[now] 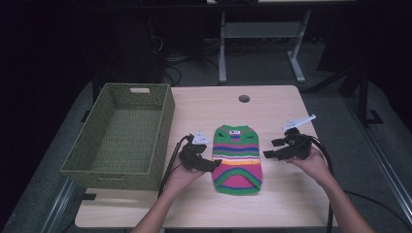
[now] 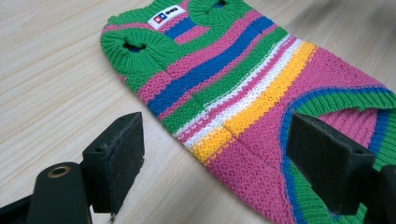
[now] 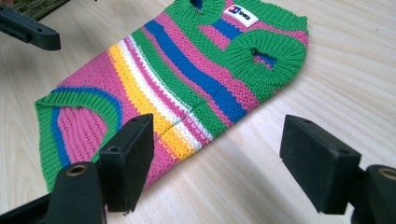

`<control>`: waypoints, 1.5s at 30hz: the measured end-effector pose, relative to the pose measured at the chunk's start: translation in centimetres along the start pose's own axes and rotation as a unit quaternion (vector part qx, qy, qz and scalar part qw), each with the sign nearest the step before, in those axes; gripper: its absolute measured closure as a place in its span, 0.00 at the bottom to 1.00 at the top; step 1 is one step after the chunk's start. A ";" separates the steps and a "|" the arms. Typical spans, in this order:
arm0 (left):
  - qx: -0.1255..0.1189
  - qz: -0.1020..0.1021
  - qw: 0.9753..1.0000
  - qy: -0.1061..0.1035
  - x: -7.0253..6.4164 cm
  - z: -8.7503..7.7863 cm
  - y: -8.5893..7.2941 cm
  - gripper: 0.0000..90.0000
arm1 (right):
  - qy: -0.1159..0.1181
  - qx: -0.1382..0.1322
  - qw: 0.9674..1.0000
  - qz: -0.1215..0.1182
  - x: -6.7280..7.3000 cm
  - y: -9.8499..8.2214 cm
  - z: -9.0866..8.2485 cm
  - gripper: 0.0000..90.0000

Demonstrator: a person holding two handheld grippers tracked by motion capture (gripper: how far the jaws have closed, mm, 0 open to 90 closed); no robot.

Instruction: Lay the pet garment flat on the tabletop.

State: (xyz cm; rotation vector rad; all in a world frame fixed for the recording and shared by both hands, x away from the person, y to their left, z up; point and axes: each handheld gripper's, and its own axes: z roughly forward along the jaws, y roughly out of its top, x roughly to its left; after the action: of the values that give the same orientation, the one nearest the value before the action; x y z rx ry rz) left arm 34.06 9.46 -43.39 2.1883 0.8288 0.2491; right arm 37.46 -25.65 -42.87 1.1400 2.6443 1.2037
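**A soft little sweater, waiting to be picked up**

On the far left sits a green woven basket (image 1: 121,131). Nothing lies inside it. It rests on the left part of the wooden table (image 1: 277,194).

Next comes the left gripper (image 1: 214,164), held in the person's left hand. Its jaws stand wide apart and hold nothing. It is just beside the left edge of the sweater.

In the middle lies the striped sweater (image 1: 237,159). It lies flat on the table, with its neck and small white label (image 1: 235,132) pointing away from the person. It has green, pink, blue, white and yellow stripes.

On the right is the right gripper (image 1: 271,148), in the person's right hand. Its jaws are wide too, with nothing between them. It is near the sweater's right edge, not touching it.

The sweater looks light, soft and floppy. It will likely sag and fold when lifted, so one pinch in the middle may leave it dangling. It should not break or slip much, since the knit is bumpy. A good place to grab looks like the thick side edges, one gripper on each side.
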 end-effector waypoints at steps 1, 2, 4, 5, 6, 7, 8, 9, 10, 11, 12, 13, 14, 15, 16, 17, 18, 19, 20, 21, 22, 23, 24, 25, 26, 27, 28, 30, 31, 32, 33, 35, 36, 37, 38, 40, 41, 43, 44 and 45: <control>0.001 0.000 1.000 0.000 0.0 -0.1 -0.1 0.21 | -0.001 -0.001 1.000 -0.003 0.1 -0.2 -0.2 0.29; 0.003 0.001 1.000 0.001 0.0 -0.1 -0.2 0.21 | -0.001 -0.001 1.000 -0.003 0.1 -0.2 -0.2 0.29; 0.003 0.001 1.000 0.002 0.0 -0.3 -0.4 0.21 | -0.001 -0.003 1.000 -0.004 0.1 -0.4 -0.4 0.29; 0.001 -0.001 1.000 0.001 0.0 -0.4 -0.6 0.21 | -0.001 -0.006 1.000 -0.005 0.1 -0.6 -0.6 0.29; 0.000 0.000 1.000 0.001 0.0 -0.5 -0.6 0.21 | -0.001 -0.006 1.000 -0.006 0.2 -0.8 -0.7 0.29; -0.001 -0.003 1.000 -0.001 0.0 -0.5 -0.7 0.21 | -0.001 -0.006 1.000 -0.006 0.2 -0.8 -0.7 0.29; -0.002 -0.003 1.000 -0.001 -0.1 -0.6 -0.8 0.21 | -0.002 -0.006 1.000 -0.007 0.2 -0.9 -0.8 0.29; -0.002 0.000 1.000 -0.001 -0.2 -0.7 -0.8 0.21 | -0.003 -0.006 1.000 -0.007 0.2 -1.2 -1.0 0.29; -0.002 0.000 1.000 -0.001 -0.2 -0.7 -0.8 0.21 | -0.003 -0.006 1.000 -0.007 0.2 -1.2 -1.0 0.29; -0.003 -0.002 1.000 -0.002 -0.2 -0.7 -0.9 0.21 | -0.005 -0.001 1.000 -0.006 0.1 -1.3 -1.0 0.29; -0.003 -0.001 1.000 -0.002 -0.2 -0.8 -0.9 0.21 | -0.006 -0.002 1.000 -0.008 0.1 -1.5 -1.1 0.29; -0.004 0.000 1.000 -0.003 -0.3 -0.8 -0.9 0.21 | -0.006 -0.004 1.000 -0.006 0.1 -1.6 -1.2 0.29; -0.005 0.000 1.000 -0.003 -0.4 -0.9 -1.0 0.21 | -0.005 -0.006 1.000 -0.005 0.1 -1.8 -1.4 0.29; -0.004 0.000 1.000 -0.003 -0.4 -0.9 -1.1 0.21 | -0.005 -0.006 1.000 -0.004 0.2 -2.0 -1.5 0.29; -0.004 0.001 1.000 -0.002 -0.4 -0.9 -1.1 0.21 | -0.004 -0.007 1.000 -0.007 0.2 -2.1 -1.5 0.29; -0.002 0.000 1.000 0.000 -0.5 -0.9 -1.2 0.21 | -0.006 -0.007 1.000 -0.004 0.3 -2.2 -1.6 0.29; -0.001 -0.001 1.000 -0.001 -0.5 -1.0 -1.3 0.21 | -0.006 -0.006 1.000 -0.006 0.3 -2.4 -1.7 0.29; 0.001 -0.001 1.000 -0.002 -0.5 -1.0 -1.4 0.21 | -0.007 -0.006 1.000 -0.006 0.4 -2.5 -1.8 0.29; 0.000 -0.002 1.000 -0.001 -0.5 -1.0 -1.5 0.21 | -0.007 -0.007 1.000 -0.008 0.4 -2.7 -1.9 0.29; 0.000 -0.002 1.000 -0.001 -0.6 -1.1 -1.5 0.21 | -0.007 -0.004 1.000 -0.006 0.4 -2.8 -2.0 0.29; 0.001 0.000 1.000 -0.001 -0.6 -1.2 -1.6 0.21 | -0.008 -0.005 1.000 -0.007 0.5 -2.9 -2.1 0.29; 0.001 -0.002 1.000 -0.002 -0.6 -1.3 -1.7 0.21 | -0.009 -0.010 1.000 -0.009 0.5 -3.1 -2.3 0.29; -0.001 -0.002 1.000 -0.003 -0.7 -1.4 -1.7 0.21 | -0.009 -0.008 1.000 -0.010 0.6 -3.2 -2.4 0.29; -0.002 -0.004 1.000 -0.004 -0.7 -1.4 -1.8 0.21 | -0.010 -0.009 1.000 -0.009 0.6 -3.5 -2.5 0.29; -0.001 -0.003 1.000 -0.004 -0.8 -1.5 -1.8 0.21 | -0.010 -0.010 1.000 -0.009 0.7 -3.6 -2.5 0.29; -0.001 0.000 1.000 -0.004 -0.8 -1.5 -1.9 0.21 | -0.011 -0.009 1.000 -0.010 0.7 -3.9 -2.6 0.29; 0.000 0.001 1.000 -0.004 -0.9 -1.5 -2.0 0.21 | -0.010 -0.012 1.000 -0.008 0.8 -4.1 -2.7 0.29; 0.003 0.001 1.000 -0.005 -1.0 -1.5 -2.2 0.21 | -0.011 -0.004 1.000 -0.004 0.8 -4.3 -2.8 0.29; 0.004 0.002 1.000 -0.004 -1.1 -1.6 -2.3 0.21 | -0.012 -0.007 1.000 -0.006 0.8 -4.5 -2.9 0.29; 0.003 0.002 1.000 -0.005 -1.1 -1.6 -2.4 0.21 | -0.013 -0.009 1.000 -0.007 0.9 -4.7 -3.0 0.29; 0.004 0.002 1.000 -0.006 -1.1 -1.7 -2.5 0.21 | -0.013 -0.008 1.000 -0.008 0.9 -4.8 -3.0 0.29; 0.006 0.003 1.000 -0.006 -1.2 -1.8 -2.7 0.21 | -0.014 -0.007 1.000 -0.007 1.1 -5.1 -3.1 0.29; 0.005 0.003 1.000 -0.006 -1.2 -1.8 -2.7 0.21 | -0.014 -0.009 1.000 -0.009 1.2 -5.3 -3.2 0.29; 0.007 0.003 1.000 -0.007 -1.2 -1.9 -2.8 0.21 | -0.015 -0.008 1.000 -0.009 1.2 -5.4 -3.3 0.29; 0.004 0.003 1.000 -0.008 -1.3 -2.0 -2.8 0.21 | -0.015 -0.011 1.000 -0.007 1.3 -5.5 -3.3 0.29; 0.002 0.004 1.000 -0.009 -1.5 -2.2 -2.9 0.21 | -0.019 -0.007 1.000 -0.008 1.4 -5.7 -3.5 0.29; 0.002 0.004 1.000 -0.011 -1.6 -2.3 -3.0 0.21 | -0.020 -0.009 1.000 -0.012 1.4 -5.9 -3.6 0.29; 0.002 0.007 1.000 -0.011 -1.7 -2.5 -3.2 0.21 | -0.020 -0.007 1.000 -0.010 1.5 -6.1 -3.7 0.29; 0.002 0.008 1.000 -0.011 -1.8 -2.6 -3.3 0.21 | -0.021 -0.007 1.000 -0.012 1.5 -6.3 -3.7 0.29; 0.002 0.006 1.000 -0.012 -1.9 -2.6 -3.4 0.21 | -0.021 -0.008 1.000 -0.009 1.5 -6.4 -3.8 0.29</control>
State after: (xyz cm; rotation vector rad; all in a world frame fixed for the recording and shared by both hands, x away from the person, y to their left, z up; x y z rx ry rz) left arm 29.88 11.51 -43.87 2.1970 0.8046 0.2270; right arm 31.29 -29.97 -44.08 1.1231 2.6043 1.1804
